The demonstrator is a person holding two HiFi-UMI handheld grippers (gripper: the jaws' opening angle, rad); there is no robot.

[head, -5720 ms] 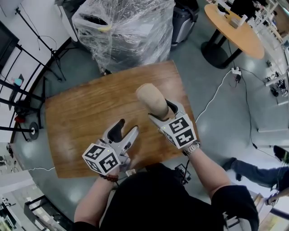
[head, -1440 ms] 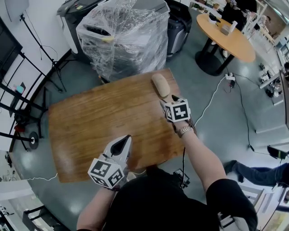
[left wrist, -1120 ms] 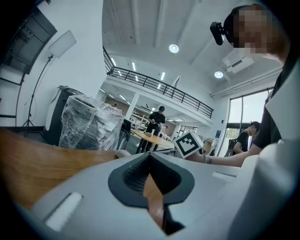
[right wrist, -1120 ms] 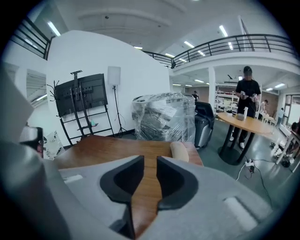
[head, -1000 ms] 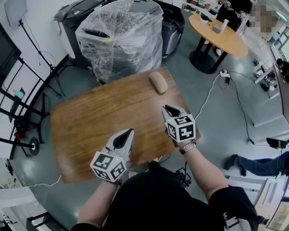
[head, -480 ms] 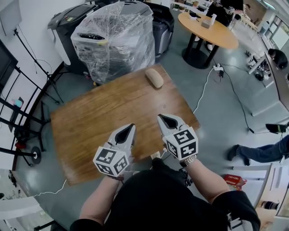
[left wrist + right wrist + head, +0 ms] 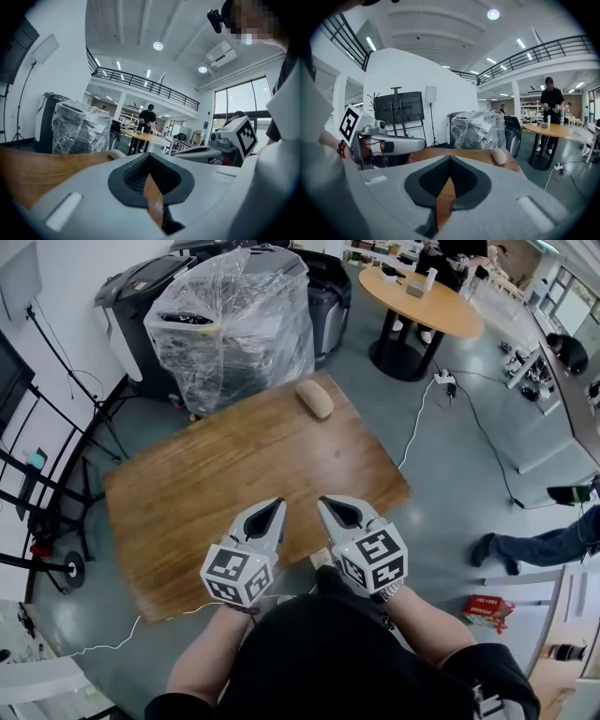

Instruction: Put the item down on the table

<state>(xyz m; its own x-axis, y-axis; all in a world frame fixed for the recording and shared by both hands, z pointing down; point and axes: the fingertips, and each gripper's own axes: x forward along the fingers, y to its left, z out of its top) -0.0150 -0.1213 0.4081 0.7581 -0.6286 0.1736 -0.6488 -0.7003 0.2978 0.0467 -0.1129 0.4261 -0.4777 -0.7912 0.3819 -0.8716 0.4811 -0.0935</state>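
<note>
A tan, loaf-shaped item lies on its side at the far right corner of the wooden table; the right gripper view shows it small, straight ahead. My right gripper is shut and empty, held over the near edge of the table, well back from the item. Beside it on the left, my left gripper is also shut with nothing in it. In the left gripper view the right gripper shows at the right, and only a sliver of the item peeks over the jaws.
Behind the table stands a bulky machine wrapped in clear plastic. A round orange table with people near it is at the far right. Cables run over the grey floor, and black stands line the left side.
My right gripper let go of the item at the far corner, shut, and drew back to the near table edge beside the left one. The left gripper shifted only slightly.
</note>
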